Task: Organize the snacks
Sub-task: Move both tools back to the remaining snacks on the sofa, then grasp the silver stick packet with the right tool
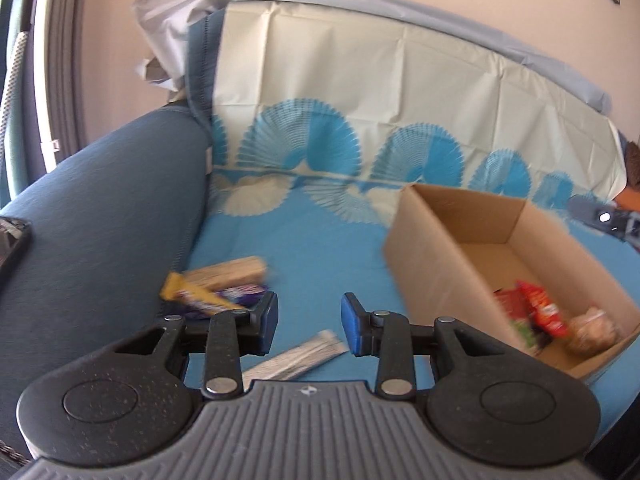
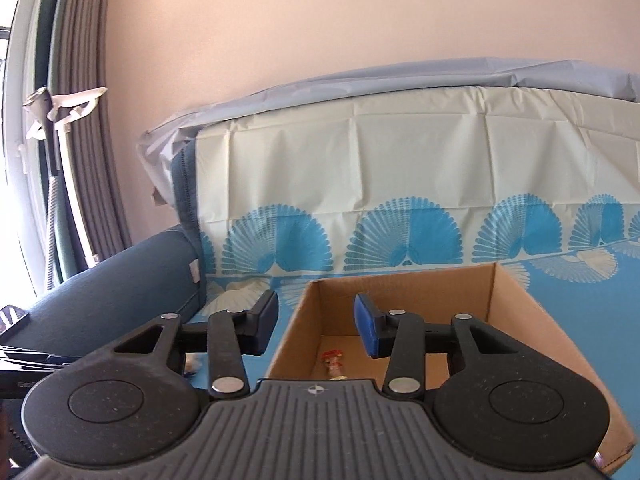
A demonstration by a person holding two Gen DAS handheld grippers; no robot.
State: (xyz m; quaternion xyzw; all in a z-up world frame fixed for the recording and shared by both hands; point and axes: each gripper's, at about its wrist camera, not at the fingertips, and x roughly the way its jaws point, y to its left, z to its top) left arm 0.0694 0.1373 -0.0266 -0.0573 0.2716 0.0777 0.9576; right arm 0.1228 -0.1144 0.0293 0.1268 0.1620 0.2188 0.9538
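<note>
Lying beyond left fingers (image 1: 269, 322), blurred snacks (image 1: 216, 286), apparently untouched

box (image 1: 432, 248) brown | cover (image 1: 320, 240) blue, cream fan pattern | armrest (image 1: 100, 200) dark blue | wall (image 2: 320, 20) pink

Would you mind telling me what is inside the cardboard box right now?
The cardboard box holds a red packet and a pale bagged snack; its near wall hides anything beneath.

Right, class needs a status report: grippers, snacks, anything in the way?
Left gripper and right gripper both open, empty. Some snacks in cardboard box; wafer pack, yellow bar, silver packet outside. Nothing in the way.
</note>
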